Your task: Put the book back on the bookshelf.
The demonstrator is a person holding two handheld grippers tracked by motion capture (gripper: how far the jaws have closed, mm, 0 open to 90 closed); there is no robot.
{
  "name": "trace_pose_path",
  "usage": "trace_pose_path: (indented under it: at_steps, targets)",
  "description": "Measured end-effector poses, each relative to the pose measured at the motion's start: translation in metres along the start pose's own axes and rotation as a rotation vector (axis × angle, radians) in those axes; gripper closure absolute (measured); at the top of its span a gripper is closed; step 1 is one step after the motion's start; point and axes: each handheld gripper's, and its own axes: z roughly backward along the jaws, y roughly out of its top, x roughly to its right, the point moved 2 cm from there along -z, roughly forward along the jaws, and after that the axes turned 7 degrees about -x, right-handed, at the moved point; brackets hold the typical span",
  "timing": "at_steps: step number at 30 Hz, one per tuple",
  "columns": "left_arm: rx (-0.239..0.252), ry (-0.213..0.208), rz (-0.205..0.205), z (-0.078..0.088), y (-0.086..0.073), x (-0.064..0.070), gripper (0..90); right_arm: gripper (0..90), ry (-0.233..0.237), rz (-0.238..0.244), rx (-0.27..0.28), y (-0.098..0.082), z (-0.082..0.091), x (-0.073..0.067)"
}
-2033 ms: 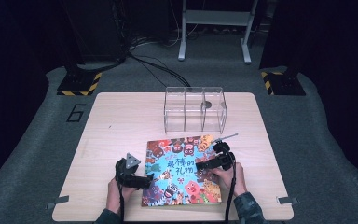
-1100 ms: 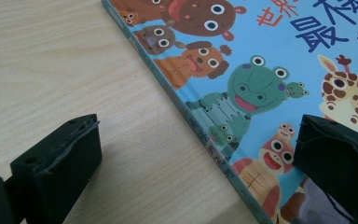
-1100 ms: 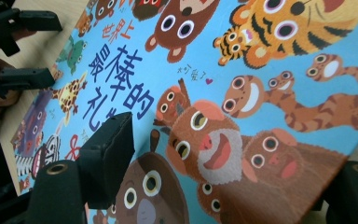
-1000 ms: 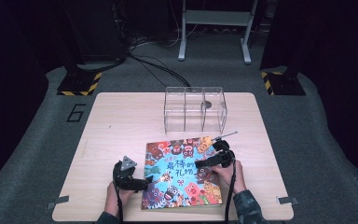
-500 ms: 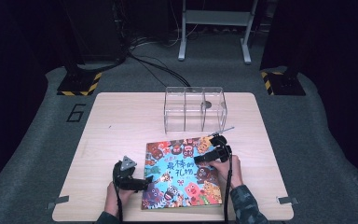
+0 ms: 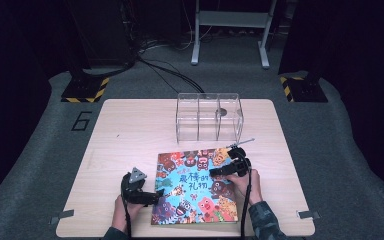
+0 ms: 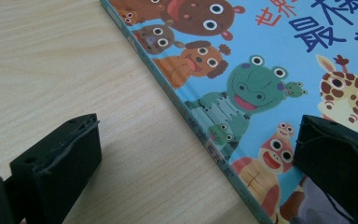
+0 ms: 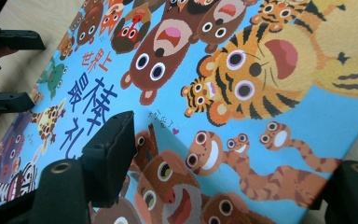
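I see the picture book (image 6: pixel 196 186) lying flat and closed, cover up, on the near half of the wooden table (image 6: pixel 125 130), between my two grippers. It is nearly square and turned a little off the table's edges; its spine (image 7: pixel 200 135) is the left side, running from the near edge away from me and leaning slightly right.

My left gripper (image 6: pixel 152 194) sits at that spine edge with its jaws apart: in the left gripper view one jaw is over bare wood and the other over the cover, the spine passing between them. My right gripper (image 6: pixel 219 172) is over the right part of the cover, pointing left, jaws also spread wide and holding nothing.

Beyond the book, apart from it, stands a clear three-compartment box (image 6: pixel 209 116). A thin rod (image 6: pixel 245 141) lies on the table near the book's far right corner.
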Motion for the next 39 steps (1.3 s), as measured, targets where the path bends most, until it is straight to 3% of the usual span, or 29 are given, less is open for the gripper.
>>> trace_pose_path:
  at_steps: [5,11,13,15,16,17,19,21,26,39]
  targets:
    - [0.0,0.0,0.001,0.0,0.0,0.0,0.7,28.0,0.002,-0.014,0.003,0.0,0.0,-0.001]
    - [0.002,-0.005,0.006,0.0,0.0,0.001,0.8,27.7,0.004,0.003,0.003,0.002,-0.001,0.002]
    - [0.002,-0.006,0.004,0.0,0.0,0.001,0.8,27.6,0.004,-0.025,0.005,0.004,-0.001,0.001]
    - [0.002,-0.008,0.002,0.0,0.0,0.0,0.8,27.6,0.002,-0.008,0.008,0.005,-0.001,0.003]
    - [0.002,-0.008,0.003,0.0,0.0,0.0,0.8,27.0,0.002,-0.024,0.001,0.006,-0.001,0.003]
    - [0.002,-0.009,0.002,0.0,0.0,0.0,0.8,25.5,-0.019,-0.002,0.01,0.008,-0.002,0.004]
    - [0.002,-0.01,0.003,0.0,0.0,0.0,0.8,23.9,-0.024,-0.021,-0.009,0.01,-0.002,0.001]
    - [0.002,-0.01,0.003,0.0,0.0,0.0,0.8,22.8,-0.04,-0.002,-0.003,0.011,-0.004,0.001]
    - [0.002,-0.01,0.003,0.0,0.0,0.0,0.8,23.0,-0.041,-0.009,-0.019,0.012,-0.003,0.001]
    - [0.002,-0.012,0.004,0.0,0.0,0.0,0.8,26.9,-0.028,-0.026,0.003,0.011,-0.002,0.003]
